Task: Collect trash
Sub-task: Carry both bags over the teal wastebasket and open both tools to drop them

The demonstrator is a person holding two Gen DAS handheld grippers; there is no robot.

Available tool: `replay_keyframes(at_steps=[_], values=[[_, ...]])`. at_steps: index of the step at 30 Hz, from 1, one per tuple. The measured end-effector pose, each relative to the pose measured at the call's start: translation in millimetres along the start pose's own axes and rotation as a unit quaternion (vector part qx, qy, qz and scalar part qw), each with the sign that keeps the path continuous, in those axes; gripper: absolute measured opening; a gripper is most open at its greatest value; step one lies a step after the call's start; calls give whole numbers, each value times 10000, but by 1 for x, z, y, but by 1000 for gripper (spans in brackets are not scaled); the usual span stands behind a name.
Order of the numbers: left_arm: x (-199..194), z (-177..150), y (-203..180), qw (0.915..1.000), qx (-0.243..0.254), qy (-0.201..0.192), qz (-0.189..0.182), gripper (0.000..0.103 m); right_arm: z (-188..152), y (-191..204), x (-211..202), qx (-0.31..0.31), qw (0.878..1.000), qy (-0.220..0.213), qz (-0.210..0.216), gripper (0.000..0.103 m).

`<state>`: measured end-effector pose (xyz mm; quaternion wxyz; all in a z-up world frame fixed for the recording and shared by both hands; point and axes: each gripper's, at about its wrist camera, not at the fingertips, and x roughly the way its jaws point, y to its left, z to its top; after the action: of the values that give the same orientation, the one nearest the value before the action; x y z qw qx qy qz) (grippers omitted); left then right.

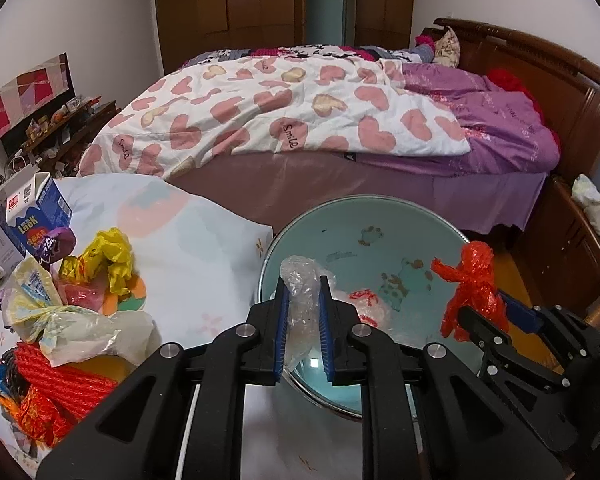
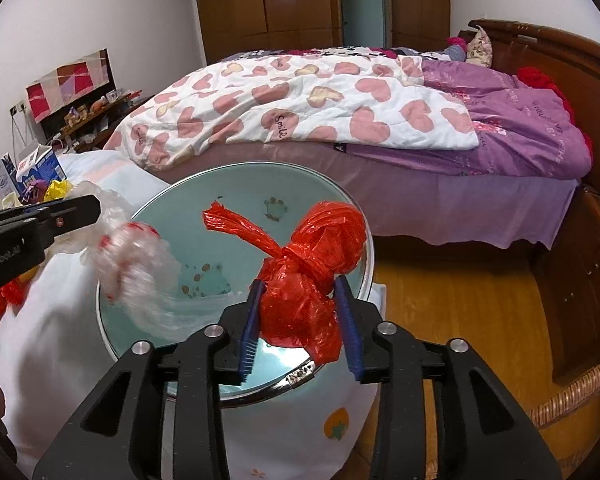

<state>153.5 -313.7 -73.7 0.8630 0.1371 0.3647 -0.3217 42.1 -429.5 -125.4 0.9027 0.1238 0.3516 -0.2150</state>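
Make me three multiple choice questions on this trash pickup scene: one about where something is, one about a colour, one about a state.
1. Where does the basin stand?
A. On the bed
B. On the cloth-covered table
C. On the floor

2. What colour is the knotted bag between the right gripper's jaws?
A. Red
B. Yellow
C. Blue

3. What is between the left gripper's jaws?
A. Nothing
B. A milk carton
C. A clear plastic bag

Answers: 1 B, its rim rests on the white cloth beside the bed. 2 A, the bag is bright red in both views. 3 C, crinkled clear plastic sits between the blue pads.
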Motion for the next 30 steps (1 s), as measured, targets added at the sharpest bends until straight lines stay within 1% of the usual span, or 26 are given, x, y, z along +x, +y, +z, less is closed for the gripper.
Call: replay_keyframes(at_steps=[1,2,3,5,6,8,12,13,15,16,17,18,19,21,25,27,30], values=[[1,0,0,10000,6,23,20,18,1,-1,1,15,10000,6,6,44],[2,0,0,10000,8,42,33,24,1,-1,2,20,10000,10,3,46],[1,-1,1,10000,0,48,49,33,1,0,2,16,10000,9,1,46],[1,0,1,10000,-15,39,89,46,1,0,1,19,10000,-10,-5,49],[-1,0,2,9999,-12,12,109,49,1,-1,1,27,10000,-26,-7,50],[-4,0,3,9999,16,-31,140,52,3,-2,-3,62,9999,-90,-17,51],[-13,0,7,9996,37,-109,261,61,6,-6,-18,211,9992,-320,-56,54],[-17,0,9,9995,38,-119,297,62,6,-6,-22,239,9990,-379,-59,58],[-25,-2,13,9991,42,-169,381,71,5,-4,-34,263,9978,-599,-125,73],[-30,-3,15,9988,44,-212,429,73,5,-1,-39,263,9972,-684,-161,87],[-34,-4,18,9985,49,-254,477,77,3,1,-44,271,9962,-798,-203,92],[-40,-5,21,9981,53,-300,540,81,2,4,-48,293,9955,-874,-214,92],[-44,-6,24,9977,48,-329,592,81,1,6,-50,313,9953,-890,-199,93],[-52,-9,31,9974,15,-328,639,82,0,11,-53,387,9954,-856,-188,97],[-66,-19,50,9969,-105,-285,727,84,1,25,-58,343,9962,-789,-146,98],[-73,-25,62,9960,-196,-288,819,88,1,36,-60,211,9967,-762,-161,98],[-80,-33,74,9950,-296,-276,910,89,-1,51,-65,86,9966,-805,-136,98]])
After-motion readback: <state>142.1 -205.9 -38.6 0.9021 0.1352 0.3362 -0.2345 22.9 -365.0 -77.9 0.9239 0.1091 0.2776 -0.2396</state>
